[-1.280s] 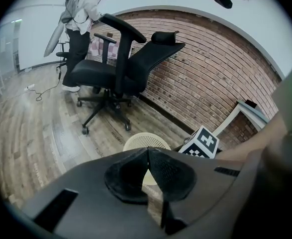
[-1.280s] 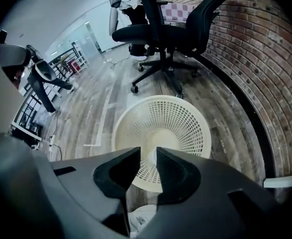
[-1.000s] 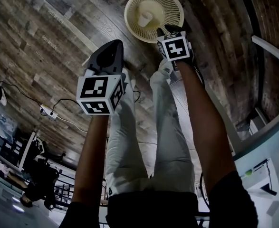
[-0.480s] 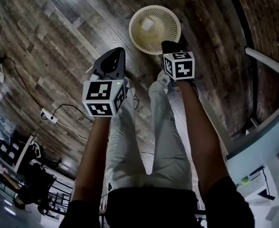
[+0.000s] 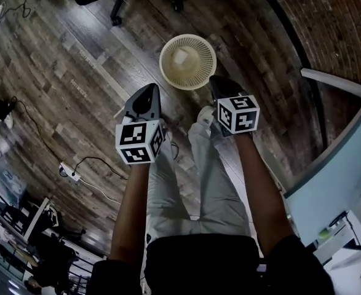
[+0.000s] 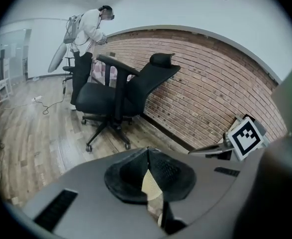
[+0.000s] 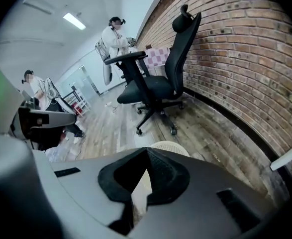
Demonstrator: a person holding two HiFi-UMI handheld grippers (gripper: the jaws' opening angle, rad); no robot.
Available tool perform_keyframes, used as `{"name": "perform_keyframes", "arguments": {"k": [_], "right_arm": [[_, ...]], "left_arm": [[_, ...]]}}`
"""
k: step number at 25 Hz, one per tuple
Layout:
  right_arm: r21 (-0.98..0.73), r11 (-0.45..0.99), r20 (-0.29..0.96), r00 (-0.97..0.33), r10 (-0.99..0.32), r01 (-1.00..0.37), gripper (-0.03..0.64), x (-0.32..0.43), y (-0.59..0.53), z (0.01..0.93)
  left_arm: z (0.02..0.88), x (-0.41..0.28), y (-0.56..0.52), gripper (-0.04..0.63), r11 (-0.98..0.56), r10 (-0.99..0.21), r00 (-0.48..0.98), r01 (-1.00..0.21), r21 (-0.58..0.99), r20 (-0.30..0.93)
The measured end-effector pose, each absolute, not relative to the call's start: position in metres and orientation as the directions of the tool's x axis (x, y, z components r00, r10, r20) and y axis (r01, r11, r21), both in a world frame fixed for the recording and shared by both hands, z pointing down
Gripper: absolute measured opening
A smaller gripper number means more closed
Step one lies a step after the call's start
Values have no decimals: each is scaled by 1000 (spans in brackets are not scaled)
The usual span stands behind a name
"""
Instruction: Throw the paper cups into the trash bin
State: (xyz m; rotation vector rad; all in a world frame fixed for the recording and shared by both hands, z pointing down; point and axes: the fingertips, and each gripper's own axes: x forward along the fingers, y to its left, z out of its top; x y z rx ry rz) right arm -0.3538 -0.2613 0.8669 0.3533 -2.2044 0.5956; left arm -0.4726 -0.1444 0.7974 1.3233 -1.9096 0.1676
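Observation:
The cream mesh trash bin (image 5: pixel 163 63) stands on the wooden floor ahead of the person's feet, and a pale paper cup (image 5: pixel 184 58) lies inside it. My left gripper (image 5: pixel 146 97) hovers just short of the bin on its near left; its jaws are shut with nothing in them. My right gripper (image 5: pixel 219 86) hangs beside the bin's near right edge, also shut and empty. In the right gripper view the bin's rim (image 7: pixel 171 147) shows just beyond the closed jaw tips (image 7: pixel 146 151). The left gripper view has its closed tips (image 6: pixel 147 151) pointing at a chair and the wall.
A black office chair (image 6: pixel 117 93) stands by the brick wall (image 6: pixel 210 88) beyond the bin. A power strip with cable (image 5: pixel 69 172) lies on the floor at left. A white desk edge (image 5: pixel 337 158) is at right. Two people (image 7: pixel 117 39) stand further back in the room.
Both grippers have drawn back from the bin toward the person. The right gripper no longer overlaps the bin's rim. The cup rests inside the bin.

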Motion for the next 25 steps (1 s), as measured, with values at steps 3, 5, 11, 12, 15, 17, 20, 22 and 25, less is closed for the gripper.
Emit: {"name": "perform_keyframes", "arguments": {"k": [3,5,11,12,15,17,20,22,25], "right_arm": [[-312,841,734,-674,-82,-442,5,-346,-272,828],[-345,822,699,-708,-98,-454,5,-345,-279,800],[-445,789,573,-812,-113,-423,5,-344,-286,708],[-450,795,553,-826,-111,-408,5,-343,-287,693],[-441,815,507,-854,-121,-377,5,-338,-294,651],[-438,821,472,-871,-135,-365,5,-334,-296,623],[-423,837,424,-892,-157,-348,5,-329,-299,583],[-402,852,395,-903,-170,-336,5,-327,-302,561],[-392,868,353,-921,-164,-305,5,-322,-305,535]], "left_arm": [[775,-464,-149,9,449,-749,-158,-835,318,644],[761,-461,-151,9,450,-753,-163,-834,320,637],[713,-448,-154,9,434,-764,-163,-845,310,624],[703,-446,-157,9,425,-769,-161,-852,306,619],[669,-437,-167,9,399,-791,-159,-867,300,591],[646,-430,-170,9,381,-807,-161,-877,291,569],[616,-425,-172,9,376,-822,-182,-885,274,539],[599,-422,-173,9,391,-833,-201,-874,290,516],[573,-414,-179,9,380,-852,-196,-869,316,486]]}}
